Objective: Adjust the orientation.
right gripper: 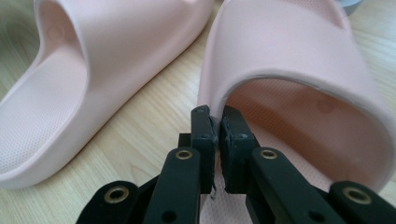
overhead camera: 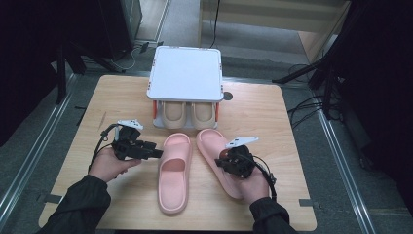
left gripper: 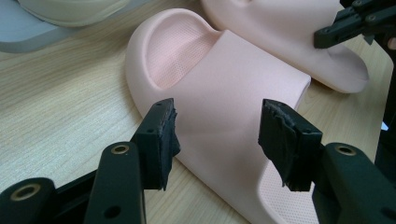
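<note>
Wooden tabletop (overhead camera: pixel 122 95) carries a white rack (overhead camera: pixel 185 73) at its far edge, with two pink slides toward the near edge. Left gripper (overhead camera: pixel 155 152), jaws wide and empty, hovers just beside the left slide (overhead camera: pixel 173 173). Right gripper (right gripper: pixel 217 126), jaws nearly together, pinches the strap edge of the right slide (overhead camera: pixel 214 146)

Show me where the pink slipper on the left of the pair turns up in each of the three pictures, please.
High view: the left pink slipper lies at centre, just right of the left gripper.
Left gripper view: it runs from upper left to bottom right, its strap beyond the open jaws.
Right gripper view: it lies at upper left, heel end toward the camera.
Shared landmark: the other pink slipper, lying right beside it.
</note>
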### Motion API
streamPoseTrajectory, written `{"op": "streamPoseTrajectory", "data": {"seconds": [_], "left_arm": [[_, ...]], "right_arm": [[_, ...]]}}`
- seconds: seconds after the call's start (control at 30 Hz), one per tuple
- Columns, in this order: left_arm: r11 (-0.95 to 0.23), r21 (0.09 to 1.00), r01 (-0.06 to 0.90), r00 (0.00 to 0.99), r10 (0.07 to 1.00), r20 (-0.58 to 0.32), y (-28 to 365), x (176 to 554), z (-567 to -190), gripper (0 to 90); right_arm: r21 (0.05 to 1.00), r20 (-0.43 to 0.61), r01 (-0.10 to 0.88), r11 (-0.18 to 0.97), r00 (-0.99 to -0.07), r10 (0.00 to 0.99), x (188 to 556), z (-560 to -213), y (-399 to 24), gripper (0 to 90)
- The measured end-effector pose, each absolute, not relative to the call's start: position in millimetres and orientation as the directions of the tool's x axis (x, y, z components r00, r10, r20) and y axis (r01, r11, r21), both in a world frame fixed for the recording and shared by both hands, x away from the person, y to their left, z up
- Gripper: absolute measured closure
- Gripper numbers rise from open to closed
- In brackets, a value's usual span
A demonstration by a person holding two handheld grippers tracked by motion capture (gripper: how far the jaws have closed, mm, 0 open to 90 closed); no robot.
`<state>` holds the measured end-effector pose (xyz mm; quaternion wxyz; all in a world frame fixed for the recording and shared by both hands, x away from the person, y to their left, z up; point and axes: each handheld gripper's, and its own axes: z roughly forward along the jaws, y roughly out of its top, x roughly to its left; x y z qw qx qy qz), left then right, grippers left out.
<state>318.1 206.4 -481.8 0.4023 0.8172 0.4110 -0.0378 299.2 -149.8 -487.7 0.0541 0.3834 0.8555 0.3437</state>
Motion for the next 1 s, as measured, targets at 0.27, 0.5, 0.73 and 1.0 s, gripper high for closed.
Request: {"op": "streamPoseTrajectory", "data": {"seconds": [0.27,0.5,0.73,1.0], "left_arm": [[-0.353,0.647,0.676,0.682,0.632,-0.367,205,316,-481,48.6],[-0.355,0.665,0.657,0.696,0.624,-0.354,204,315,-481,50.9],[-0.348,0.675,0.651,0.698,0.625,-0.350,208,314,-479,56.8],[-0.354,0.662,0.660,0.692,0.630,-0.354,210,313,-484,64.9]], "right_arm": [[0.616,0.139,0.607,0.501,-0.711,0.690,296,-494,-131,84.0],[0.623,0.160,0.598,0.505,-0.729,0.666,296,-498,-122,80.5],[0.679,0.212,0.587,0.441,-0.732,0.648,293,-478,-137,76.3],[0.715,0.215,0.587,0.379,-0.701,0.680,305,-464,-177,90.0]]}}
